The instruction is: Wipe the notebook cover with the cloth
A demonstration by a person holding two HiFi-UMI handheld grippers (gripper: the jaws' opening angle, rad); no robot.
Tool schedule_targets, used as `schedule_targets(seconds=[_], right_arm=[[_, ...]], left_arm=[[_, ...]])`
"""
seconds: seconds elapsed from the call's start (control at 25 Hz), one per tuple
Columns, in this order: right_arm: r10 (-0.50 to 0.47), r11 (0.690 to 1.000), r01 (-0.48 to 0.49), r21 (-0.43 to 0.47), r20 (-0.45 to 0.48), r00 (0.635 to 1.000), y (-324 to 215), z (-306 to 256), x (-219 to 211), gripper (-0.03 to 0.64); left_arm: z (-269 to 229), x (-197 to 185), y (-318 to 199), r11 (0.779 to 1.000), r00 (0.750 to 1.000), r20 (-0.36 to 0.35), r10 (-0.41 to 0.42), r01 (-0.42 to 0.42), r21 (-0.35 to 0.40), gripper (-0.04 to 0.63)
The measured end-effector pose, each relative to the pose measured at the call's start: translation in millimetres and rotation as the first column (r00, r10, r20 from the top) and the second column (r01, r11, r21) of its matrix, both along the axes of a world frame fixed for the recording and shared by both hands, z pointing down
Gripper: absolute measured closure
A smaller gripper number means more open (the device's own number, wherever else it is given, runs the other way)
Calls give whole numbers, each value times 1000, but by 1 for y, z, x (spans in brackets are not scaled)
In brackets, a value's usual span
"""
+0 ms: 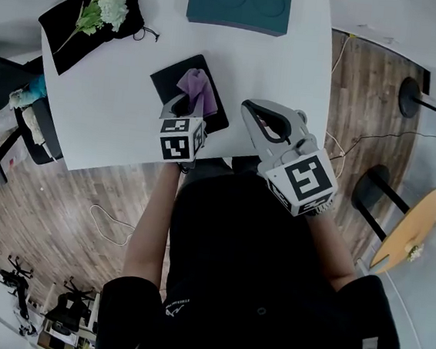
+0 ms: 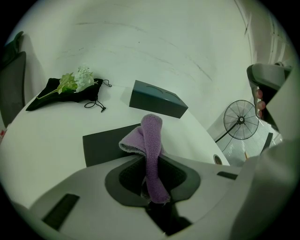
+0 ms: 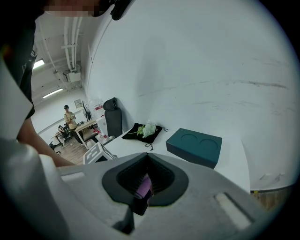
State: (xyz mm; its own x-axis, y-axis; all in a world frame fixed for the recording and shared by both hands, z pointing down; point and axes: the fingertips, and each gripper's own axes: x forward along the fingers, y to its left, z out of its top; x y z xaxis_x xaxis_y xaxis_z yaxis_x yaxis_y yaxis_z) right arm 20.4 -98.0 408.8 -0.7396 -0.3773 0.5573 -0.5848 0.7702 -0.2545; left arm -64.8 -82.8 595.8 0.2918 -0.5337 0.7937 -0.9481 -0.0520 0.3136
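A black notebook (image 1: pixel 168 84) lies flat near the front edge of the white table (image 1: pixel 114 128). My left gripper (image 1: pixel 183 109) is shut on a purple cloth (image 1: pixel 200 89), which stands bunched above the notebook's cover. In the left gripper view the cloth (image 2: pixel 151 133) rises out of the shut jaws of that gripper (image 2: pixel 153 165), with the notebook (image 2: pixel 104 144) just beyond. My right gripper (image 1: pixel 253 110) hovers to the notebook's right at the table edge, shut and holding nothing. Through a slot in the right gripper (image 3: pixel 147 162) a bit of purple cloth (image 3: pixel 145 186) shows.
A teal box (image 1: pixel 239 2) with two round recesses sits at the table's far side. A black pouch (image 1: pixel 71 24) with a white flower sprig (image 1: pixel 106 5) lies at the far left. A standing fan (image 2: pixel 240 120) and a stool (image 1: pixel 406 228) stand on the wooden floor to the right.
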Motion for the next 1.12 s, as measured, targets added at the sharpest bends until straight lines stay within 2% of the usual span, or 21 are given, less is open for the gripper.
schedule_targets(seconds=[1.12], right_arm=[[-22,1000,22,4,-3,1000,18,-3,-12,614]], left_arm=[[-1,-28,21,999,999,26,-48,48,1,526]])
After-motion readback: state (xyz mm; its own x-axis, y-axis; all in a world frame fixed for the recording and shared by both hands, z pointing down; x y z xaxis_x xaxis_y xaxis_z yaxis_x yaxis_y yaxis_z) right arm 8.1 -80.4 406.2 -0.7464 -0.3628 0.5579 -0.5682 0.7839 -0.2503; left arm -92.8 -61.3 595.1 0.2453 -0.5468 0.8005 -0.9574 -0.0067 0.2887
